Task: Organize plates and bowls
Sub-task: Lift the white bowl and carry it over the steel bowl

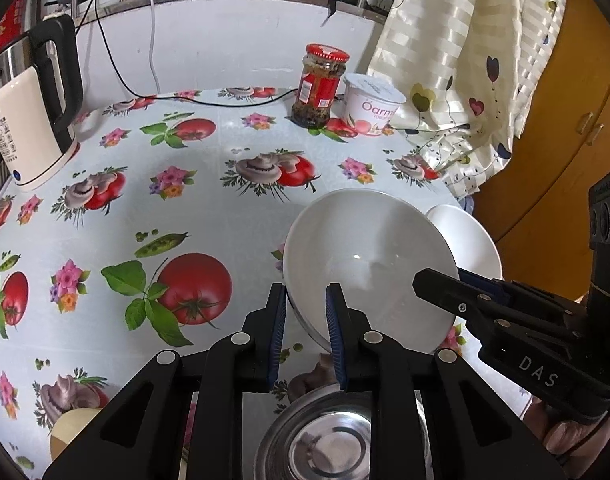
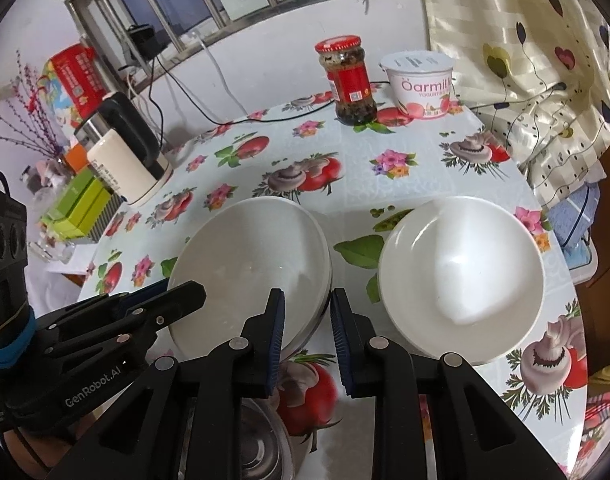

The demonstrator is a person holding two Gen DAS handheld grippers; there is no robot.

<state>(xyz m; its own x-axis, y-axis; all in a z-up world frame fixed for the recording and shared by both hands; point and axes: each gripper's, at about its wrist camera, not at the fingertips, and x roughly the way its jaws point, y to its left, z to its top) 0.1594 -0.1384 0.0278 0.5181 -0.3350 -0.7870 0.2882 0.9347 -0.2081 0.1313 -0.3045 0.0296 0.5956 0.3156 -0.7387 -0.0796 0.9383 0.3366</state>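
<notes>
A white bowl (image 1: 365,264) hangs tilted over the table, held from both sides. My left gripper (image 1: 305,328) is shut on its near left rim, and the rim runs slantwise between the blue pads. My right gripper (image 1: 445,282) reaches in from the right and is shut on the opposite rim. In the right wrist view the same bowl (image 2: 249,268) has my right gripper (image 2: 309,336) on its right edge and my left gripper (image 2: 181,294) on its left edge. A second white bowl (image 2: 461,276) rests on the table to the right. A steel bowl (image 1: 329,444) lies below the fingers.
The table (image 1: 185,208) has a cloth printed with tomatoes and mushrooms. A white kettle (image 1: 29,120) stands at the left, and a red-lidded jar (image 1: 319,88) and a yogurt tub (image 1: 371,106) stand at the back. A curtain (image 1: 465,72) hangs at the right. A cream round object (image 1: 71,428) sits near the front left.
</notes>
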